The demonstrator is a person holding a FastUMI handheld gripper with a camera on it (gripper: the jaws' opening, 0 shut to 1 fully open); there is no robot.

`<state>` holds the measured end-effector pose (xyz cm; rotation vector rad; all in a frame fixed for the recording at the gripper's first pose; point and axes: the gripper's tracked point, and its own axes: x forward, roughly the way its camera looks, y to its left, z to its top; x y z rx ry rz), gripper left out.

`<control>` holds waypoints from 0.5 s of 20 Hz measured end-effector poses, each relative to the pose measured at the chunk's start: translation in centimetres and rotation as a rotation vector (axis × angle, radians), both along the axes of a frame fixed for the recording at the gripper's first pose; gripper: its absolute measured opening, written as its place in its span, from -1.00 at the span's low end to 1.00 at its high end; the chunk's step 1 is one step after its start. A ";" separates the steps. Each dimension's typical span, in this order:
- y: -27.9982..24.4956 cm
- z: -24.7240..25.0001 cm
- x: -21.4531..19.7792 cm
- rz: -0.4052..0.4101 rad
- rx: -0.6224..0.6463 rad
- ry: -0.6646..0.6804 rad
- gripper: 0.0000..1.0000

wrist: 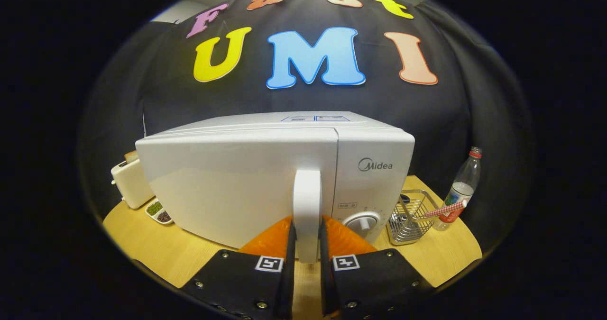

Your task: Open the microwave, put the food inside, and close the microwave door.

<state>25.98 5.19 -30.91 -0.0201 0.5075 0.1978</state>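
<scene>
Gripper clamps both fingers on the white microwave's upright door handle; door swung slightly ajar; control dial just right.

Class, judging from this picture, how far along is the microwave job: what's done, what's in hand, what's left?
Done: the claw is shut on the door handle. In hand: the microwave door looks swung partly out, so opening is under way. Left: putting the food inside and closing the door.
</scene>
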 end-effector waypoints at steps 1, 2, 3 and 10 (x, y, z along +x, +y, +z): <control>-0.2 0.1 0.1 -0.003 -0.005 0.002 -0.53; 0.0 0.0 -0.1 0.001 -0.019 0.005 -0.68; -0.1 -0.1 0.0 0.002 -0.031 0.008 -0.67; 0.2 0.4 -3.4 0.045 -0.072 0.007 -0.79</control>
